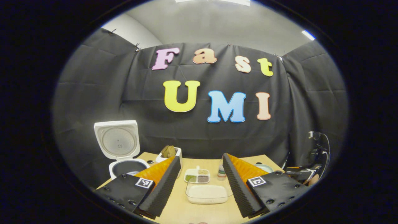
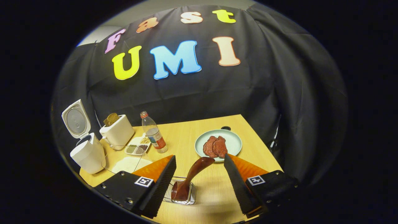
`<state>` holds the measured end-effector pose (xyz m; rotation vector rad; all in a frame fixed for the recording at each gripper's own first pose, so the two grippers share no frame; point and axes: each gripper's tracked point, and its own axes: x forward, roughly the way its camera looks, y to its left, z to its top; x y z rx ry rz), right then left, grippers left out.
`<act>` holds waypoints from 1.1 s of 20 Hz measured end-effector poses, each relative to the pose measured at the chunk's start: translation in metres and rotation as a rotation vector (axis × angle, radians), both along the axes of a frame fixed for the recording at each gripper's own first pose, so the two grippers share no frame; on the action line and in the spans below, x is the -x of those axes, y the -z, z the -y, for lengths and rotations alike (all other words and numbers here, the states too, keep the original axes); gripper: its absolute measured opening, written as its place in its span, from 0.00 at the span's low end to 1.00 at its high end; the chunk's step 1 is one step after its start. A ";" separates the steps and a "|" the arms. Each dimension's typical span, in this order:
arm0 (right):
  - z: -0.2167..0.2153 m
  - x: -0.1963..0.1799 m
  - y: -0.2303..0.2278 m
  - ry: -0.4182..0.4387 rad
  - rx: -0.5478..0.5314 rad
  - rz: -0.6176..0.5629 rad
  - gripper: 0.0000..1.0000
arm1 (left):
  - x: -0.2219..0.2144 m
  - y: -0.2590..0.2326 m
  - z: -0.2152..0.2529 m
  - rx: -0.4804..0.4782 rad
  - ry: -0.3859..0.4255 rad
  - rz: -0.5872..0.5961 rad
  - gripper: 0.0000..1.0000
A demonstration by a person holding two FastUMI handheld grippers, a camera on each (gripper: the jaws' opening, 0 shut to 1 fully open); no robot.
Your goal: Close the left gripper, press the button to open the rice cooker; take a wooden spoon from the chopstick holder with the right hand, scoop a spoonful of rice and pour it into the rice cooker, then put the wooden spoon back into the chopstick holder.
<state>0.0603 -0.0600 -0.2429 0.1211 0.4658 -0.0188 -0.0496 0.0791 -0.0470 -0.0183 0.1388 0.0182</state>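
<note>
Rice cooker is the landmark here, sitting at the far left corner of the table with its lid standing straight up and the dark inner pot showing. Just right of the cooker sits a white toaster with bread poking out of the top. Right of that and nearer the camera, a small divided dish of grains, and in front of it the clear tray of white rice. The left tongs hang over the table edge, spread wide, nothing between them, framing that rice tray.

Over to the right gripper view: the cooker is away at the left, lid up, with the toaster beside it, then a plastic bottle farther right. Well right of the cooker, a pale green plate carries two reddish meat slices. The right tongs are spread wide and grip nothing. Between them, lower down, the wooden spoon stands in the wire chopstick holder, its handle leaning up toward the plate, touching neither finger
</note>
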 end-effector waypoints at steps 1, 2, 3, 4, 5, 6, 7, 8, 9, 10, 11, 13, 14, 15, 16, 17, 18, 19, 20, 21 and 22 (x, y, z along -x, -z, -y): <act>0.001 -0.003 0.008 0.007 -0.021 -0.017 0.89 | -0.001 0.000 0.000 -0.001 -0.003 -0.006 0.95; 0.003 -0.007 0.015 0.015 -0.040 -0.034 0.89 | -0.001 0.003 0.001 -0.001 -0.005 -0.009 0.92; 0.002 -0.011 0.022 0.019 -0.063 -0.049 0.89 | -0.002 0.003 0.001 -0.001 -0.007 -0.013 0.95; 0.000 -0.015 0.025 0.019 -0.088 -0.058 0.89 | -0.003 0.006 0.001 -0.004 -0.009 -0.019 0.92; -0.001 -0.018 0.028 0.011 -0.111 -0.065 0.88 | -0.003 0.007 0.001 -0.006 -0.011 -0.024 0.92; -0.003 -0.021 0.030 0.005 -0.129 -0.074 0.88 | -0.003 0.010 0.000 -0.007 -0.016 -0.032 0.92; -0.005 -0.024 0.034 0.002 -0.143 -0.083 0.73 | -0.004 0.012 0.001 -0.003 -0.018 -0.038 0.92; -0.009 -0.028 0.035 -0.004 -0.171 -0.082 0.68 | -0.005 0.014 0.001 0.002 -0.021 -0.044 0.95; -0.011 -0.028 0.036 -0.009 -0.197 -0.083 0.55 | -0.005 0.016 0.000 0.006 -0.024 -0.048 0.95; -0.014 -0.027 0.038 -0.011 -0.224 -0.094 0.49 | -0.004 0.017 0.000 0.008 -0.026 -0.050 0.92; -0.020 -0.027 0.040 -0.040 -0.259 -0.096 0.38 | -0.004 0.017 0.000 0.009 -0.028 -0.050 0.95; -0.027 -0.022 0.031 -0.048 -0.370 -0.097 0.25 | -0.004 0.018 -0.002 0.014 -0.033 -0.049 0.92; -0.026 -0.025 0.032 -0.024 -0.389 -0.096 0.14 | -0.004 0.018 -0.004 0.020 -0.036 -0.045 0.92; -0.025 -0.021 0.031 -0.023 -0.397 -0.100 0.06 | -0.004 0.017 -0.006 0.030 -0.041 -0.042 0.92; -0.026 -0.021 0.028 -0.019 -0.401 -0.088 0.06 | -0.004 0.017 -0.008 0.038 -0.045 -0.039 0.92; -0.027 -0.021 0.023 -0.012 -0.395 -0.074 0.06 | -0.003 0.017 -0.010 0.047 -0.049 -0.037 0.92; -0.028 -0.020 0.014 -0.011 -0.399 -0.061 0.06 | -0.002 0.018 -0.012 0.052 -0.053 -0.038 0.92; -0.029 -0.019 0.002 -0.008 -0.403 -0.040 0.06 | -0.002 0.018 -0.016 0.055 -0.056 -0.036 0.92; -0.029 -0.020 -0.013 -0.012 -0.403 -0.010 0.06 | -0.003 0.018 -0.020 0.058 -0.059 -0.033 0.92; -0.030 -0.018 -0.025 -0.024 -0.390 0.016 0.06 | -0.002 0.018 -0.024 0.059 -0.062 -0.030 0.92; -0.033 -0.017 -0.038 -0.044 -0.365 0.043 0.06 | 0.000 0.016 -0.027 0.054 -0.066 -0.022 0.95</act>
